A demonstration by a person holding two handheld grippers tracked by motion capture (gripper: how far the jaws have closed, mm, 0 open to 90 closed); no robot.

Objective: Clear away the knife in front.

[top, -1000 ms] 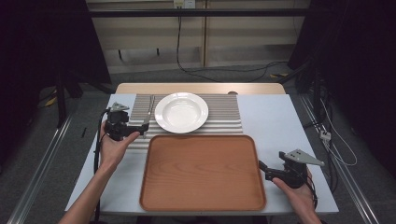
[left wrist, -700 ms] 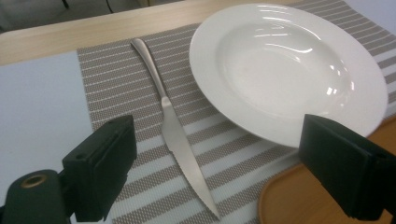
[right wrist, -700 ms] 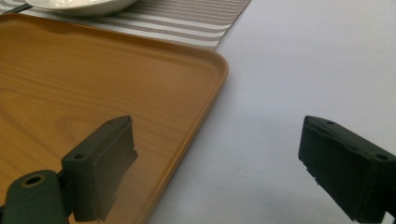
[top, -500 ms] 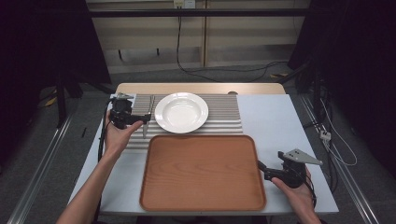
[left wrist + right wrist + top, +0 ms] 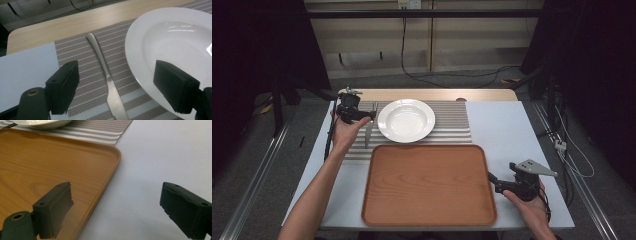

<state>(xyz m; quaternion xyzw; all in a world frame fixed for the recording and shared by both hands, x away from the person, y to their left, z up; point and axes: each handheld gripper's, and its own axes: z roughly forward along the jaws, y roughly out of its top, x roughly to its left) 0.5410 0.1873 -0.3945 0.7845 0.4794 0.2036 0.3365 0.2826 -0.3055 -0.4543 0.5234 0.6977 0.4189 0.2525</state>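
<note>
1. Since a second ago the left tool (image 5: 371, 115) is reaching farther up the surface (image 5: 512, 130), toward the far end of the striped mat (image 5: 452, 125), while the right tool (image 5: 490, 178) is resting in the same spot by the tray's right edge
2. The left tool's jaws have just been closing a little, yet they are still standing spread, with the knife (image 5: 108, 77) lying between them in the left gripper view and neither pad pressing on it
3. The knife (image 5: 368, 131) is lying flat on the striped mat, just left of the white plate (image 5: 406, 120), its handle pointing toward the far edge of the mat
4. In the left gripper view one pad is hanging over the mat beside the knife and the other is hanging over the plate's (image 5: 172, 45) rim
5. The right tool (image 5: 117, 212) is holding its jaws wide apart with nothing between them, one jaw over the wooden tray (image 5: 50, 170) and the other over the bare surface (image 5: 162, 152)
6. The wooden tray (image 5: 429, 185) is sitting near the person's side, its far edge just beside the mat
</note>
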